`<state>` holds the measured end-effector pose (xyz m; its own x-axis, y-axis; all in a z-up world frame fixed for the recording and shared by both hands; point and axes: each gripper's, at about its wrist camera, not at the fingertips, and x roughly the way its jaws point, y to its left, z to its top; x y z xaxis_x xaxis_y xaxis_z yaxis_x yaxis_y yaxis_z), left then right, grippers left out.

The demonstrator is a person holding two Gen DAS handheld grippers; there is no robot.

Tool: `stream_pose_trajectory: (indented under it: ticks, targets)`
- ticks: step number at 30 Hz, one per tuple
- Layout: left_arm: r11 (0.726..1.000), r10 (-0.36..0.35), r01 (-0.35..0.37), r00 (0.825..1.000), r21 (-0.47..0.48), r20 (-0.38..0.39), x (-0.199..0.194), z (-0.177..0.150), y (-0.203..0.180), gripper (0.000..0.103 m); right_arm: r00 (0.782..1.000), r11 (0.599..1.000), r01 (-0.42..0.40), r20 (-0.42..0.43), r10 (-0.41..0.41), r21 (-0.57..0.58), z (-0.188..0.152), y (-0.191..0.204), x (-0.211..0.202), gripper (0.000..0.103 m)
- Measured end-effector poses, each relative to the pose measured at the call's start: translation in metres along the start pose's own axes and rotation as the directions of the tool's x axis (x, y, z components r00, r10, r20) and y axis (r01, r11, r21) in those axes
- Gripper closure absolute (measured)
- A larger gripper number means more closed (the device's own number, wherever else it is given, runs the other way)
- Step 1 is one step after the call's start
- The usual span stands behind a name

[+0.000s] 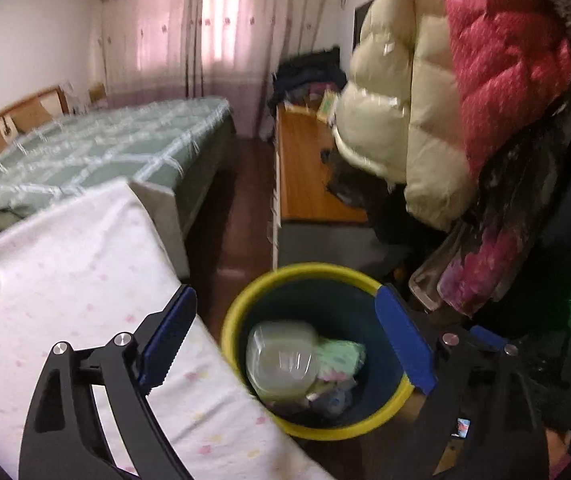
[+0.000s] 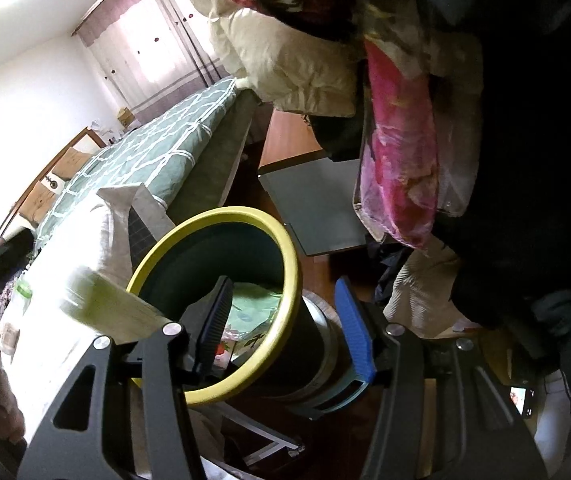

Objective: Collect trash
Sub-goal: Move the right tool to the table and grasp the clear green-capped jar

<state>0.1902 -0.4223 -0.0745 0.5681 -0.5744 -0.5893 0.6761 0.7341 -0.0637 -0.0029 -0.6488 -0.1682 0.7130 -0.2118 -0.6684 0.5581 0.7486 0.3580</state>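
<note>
A: Item one, nearest the lens — left gripper (image 1: pixel 285 344), black frame, blue pads. State?

B: Spread wide, nothing between the fingers. One blue finger (image 1: pixel 169 336) sits over the white sheet (image 1: pixel 85 280); the other overlaps the far rim of the bin (image 1: pixel 309 272).

A: Item two, the bin.

B: Round, yellow rim, dark blue wall, standing on the dark wood floor (image 1: pixel 241 208) between the left fingers and just below them. Inside: a clear plastic tub (image 1: pixel 281 360), a pale green wrapper (image 1: pixel 341 356) touching its right side, and smaller scraps under both, too blurred to name.

A: Item three, right gripper (image 2: pixel 285 324).

B: Part-way apart, straddling the wall of the bin — one finger (image 2: pixel 215 320) inside the rim, the blue-padded one outside against the dark wall. The pads appear to press the wall, so I log it as gripping the bin, which is tipped towards this camera.

A: Beyond the fingers?

B: A bed with a green checked cover (image 1: pixel 97 148) ahead to the left, pink curtains (image 1: pixel 205 28) behind it, a low wooden cabinet (image 1: pixel 305 172) straight ahead past the bin.

A: To the right of the fingers?

B: Hanging coats — a cream padded one (image 1: pixel 405 112) beside a red one (image 1: pixel 505 52).
</note>
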Motion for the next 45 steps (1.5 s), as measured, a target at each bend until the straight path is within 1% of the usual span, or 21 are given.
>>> stream_pose_trajectory:
  ticks: [4,8,9,14,16,19,22,25,28,31,32,34,35,38,39,41,42,44,45]
  targets:
    - [1.0,0.011,-0.01,0.999,-0.029,0.041,-0.029,0.003,0.023,0.01,1.0,1.0,-0.007,-0.005,0.007,-0.02,-0.002,0.012,0.002,0.051]
    - [0.994,0.047,-0.04,0.997,-0.103,0.066,-0.057,-0.003,0.064,0.005,1.0,0.999,-0.01,-0.011,0.01,-0.05,-0.003,0.03,0.004,0.051]
    - [0.991,0.056,-0.047,0.996,-0.124,0.069,-0.064,-0.007,0.076,0.005,1.0,0.998,-0.011,-0.012,0.01,-0.059,-0.004,0.034,0.004,0.051]
    - [0.969,0.146,-0.131,0.988,-0.211,0.055,-0.091,-0.03,0.138,0.005,1.0,0.995,-0.008,-0.018,0.006,-0.104,-0.004,0.061,0.007,0.05]
    - [0.956,0.189,-0.173,0.981,-0.237,0.045,-0.101,-0.041,0.164,0.005,1.0,0.993,-0.007,-0.019,0.005,-0.121,-0.006,0.071,0.007,0.05]
    - [0.929,0.262,-0.242,0.964,-0.279,0.037,-0.119,-0.059,0.204,0.005,1.0,0.988,-0.005,-0.022,0.002,-0.155,-0.007,0.091,0.009,0.05]
    - [0.895,0.342,-0.314,0.939,-0.317,0.035,-0.139,-0.076,0.242,0.005,1.0,0.98,-0.01,-0.026,0.005,-0.2,-0.01,0.118,0.011,0.05]
    - [0.851,0.421,-0.387,0.907,-0.354,0.02,-0.16,-0.095,0.284,0.005,0.999,0.971,-0.029,-0.033,0.022,-0.239,-0.011,0.145,0.016,0.048]
    - [0.815,0.483,-0.446,0.876,-0.371,0.007,-0.175,-0.112,0.313,0.005,0.997,0.954,-0.074,-0.049,0.063,-0.291,-0.013,0.186,0.022,0.047]
    - [0.77,0.541,-0.498,0.841,-0.399,-0.006,-0.193,-0.13,0.344,0.005,0.991,0.931,-0.127,-0.074,0.108,-0.341,-0.015,0.226,0.027,0.047]
    - [0.754,0.555,-0.509,0.832,-0.415,-0.012,-0.199,-0.137,0.355,0.005,0.988,0.92,-0.149,-0.082,0.127,-0.362,-0.017,0.243,0.028,0.047]
    - [0.728,0.573,-0.52,0.82,-0.447,-0.021,-0.206,-0.148,0.369,0.005,0.981,0.895,-0.19,-0.102,0.162,-0.403,-0.021,0.274,0.032,0.046]
    - [0.711,0.583,-0.524,0.812,-0.469,-0.024,-0.212,-0.155,0.379,0.005,0.976,0.876,-0.216,-0.118,0.183,-0.432,-0.024,0.296,0.034,0.046]
    - [0.669,0.601,-0.526,0.799,-0.525,-0.033,-0.221,-0.168,0.401,0.005,0.963,0.828,-0.267,-0.151,0.222,-0.492,-0.035,0.343,0.038,0.046]
    - [0.648,0.614,-0.534,0.788,-0.542,-0.042,-0.225,-0.172,0.407,0.005,0.958,0.809,-0.286,-0.163,0.235,-0.513,-0.04,0.361,0.038,0.046]
    - [0.618,0.634,-0.55,0.771,-0.561,-0.057,-0.229,-0.176,0.412,0.005,0.951,0.776,-0.309,-0.181,0.251,-0.55,-0.047,0.393,0.044,0.046]
    - [0.606,0.642,-0.556,0.764,-0.569,-0.063,-0.231,-0.177,0.414,0.005,0.947,0.759,-0.322,-0.19,0.26,-0.566,-0.051,0.409,0.047,0.046]
    - [0.592,0.655,-0.561,0.753,-0.579,-0.06,-0.234,-0.177,0.411,0.005,0.94,0.731,-0.341,-0.21,0.269,-0.59,-0.056,0.438,0.054,0.046]
    - [0.59,0.66,-0.563,0.749,-0.579,-0.056,-0.235,-0.177,0.411,0.005,0.933,0.715,-0.36,-0.223,0.283,-0.6,-0.059,0.454,0.058,0.046]
